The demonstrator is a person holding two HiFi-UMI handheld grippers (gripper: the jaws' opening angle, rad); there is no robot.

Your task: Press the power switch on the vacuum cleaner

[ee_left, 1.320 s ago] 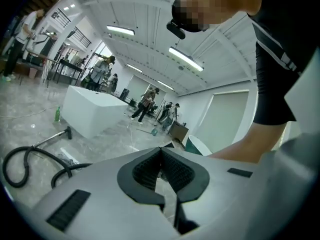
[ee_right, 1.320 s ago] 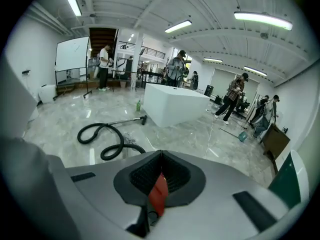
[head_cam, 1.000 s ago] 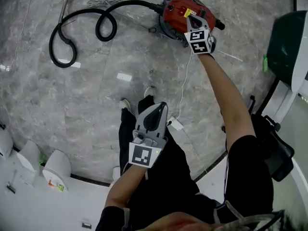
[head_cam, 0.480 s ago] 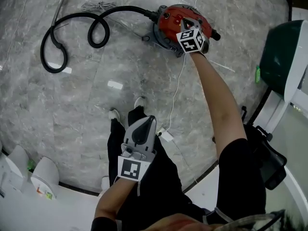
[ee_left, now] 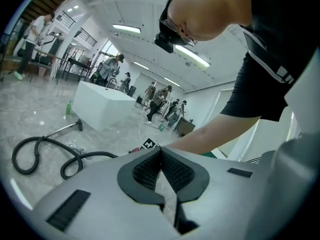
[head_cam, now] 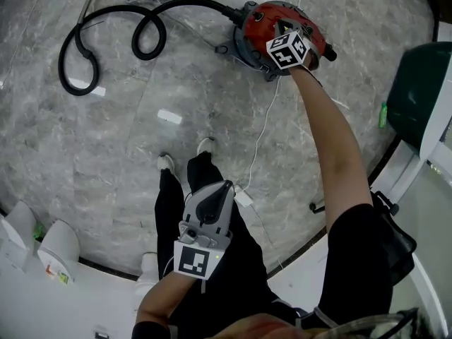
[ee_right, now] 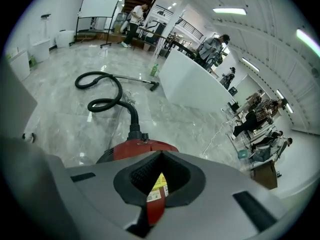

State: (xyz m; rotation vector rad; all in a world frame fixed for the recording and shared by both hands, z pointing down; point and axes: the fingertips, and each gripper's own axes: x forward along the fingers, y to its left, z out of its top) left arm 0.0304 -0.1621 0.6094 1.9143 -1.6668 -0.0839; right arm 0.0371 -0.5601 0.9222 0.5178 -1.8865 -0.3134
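Floor (head_cam: 141, 154): grey marble; vacuum (head_cam: 258, 23) lies far ahead of the feet.
Vacuum: red dome, hose (head_cam: 106, 41) leaving leftward; long axis runs along right gripper's (head_cam: 284, 28) jaws.
Right gripper: jaws pressed together, empty, just above dome; nearer arm.
Left gripper (head_cam: 223, 186): jaws together, empty, well apart.
Switch: not made out.

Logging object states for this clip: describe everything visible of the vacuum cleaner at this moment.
The vacuum cleaner is a canister type: a glossy red domed top on a dark grey base, with a yellow label on the dome. It sits upright on the grey marble floor. A black hose leaves its side and lies in loops on the floor. The right gripper, jaws together, is over the dome; contact cannot be confirmed.
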